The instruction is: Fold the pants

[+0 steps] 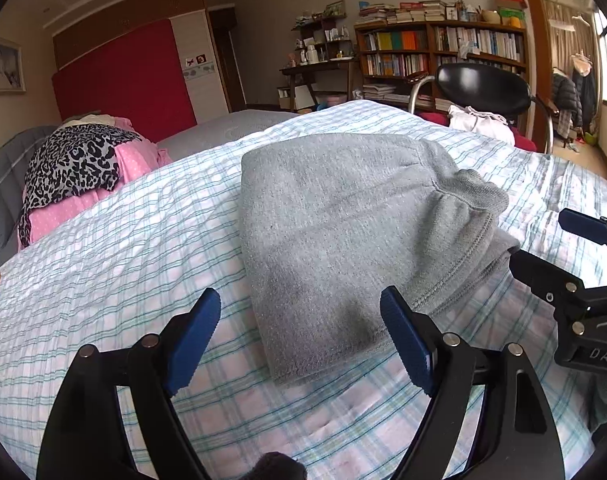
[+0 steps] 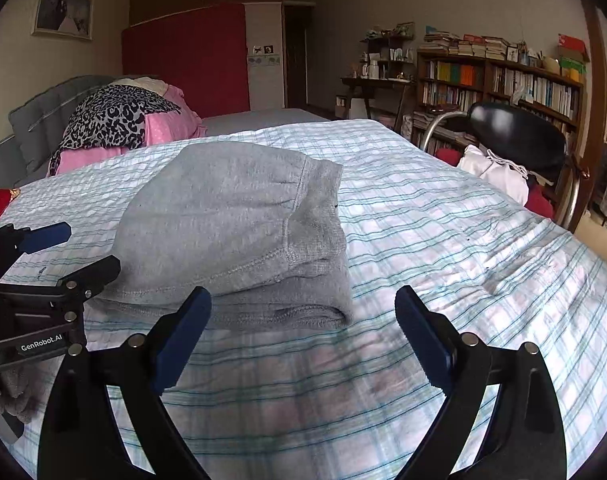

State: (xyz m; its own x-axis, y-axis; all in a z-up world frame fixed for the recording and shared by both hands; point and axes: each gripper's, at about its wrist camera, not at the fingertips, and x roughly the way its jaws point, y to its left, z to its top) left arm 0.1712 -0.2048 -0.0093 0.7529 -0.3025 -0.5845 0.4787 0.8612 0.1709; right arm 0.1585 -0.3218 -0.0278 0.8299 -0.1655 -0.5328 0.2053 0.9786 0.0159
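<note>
Grey pants (image 1: pixel 343 232) lie folded into a compact stack on the plaid bed cover (image 1: pixel 103 240), with the elastic waistband on the right side. They also show in the right wrist view (image 2: pixel 231 228). My left gripper (image 1: pixel 299 332) is open and empty, just in front of the stack's near left corner. My right gripper (image 2: pixel 303 328) is open and empty, in front of the stack's near right corner. Each gripper shows in the other's view, the right one (image 1: pixel 543 240) at the right edge, the left one (image 2: pixel 79 248) at the left edge.
A pile of leopard-print and pink clothes (image 1: pixel 79 172) lies at the bed's far left by a grey headboard (image 2: pixel 35 128). A black chair (image 1: pixel 483 88) with white cloth (image 2: pixel 495 172) stands at the bed's far right. Bookshelves (image 2: pixel 499 84) line the back wall.
</note>
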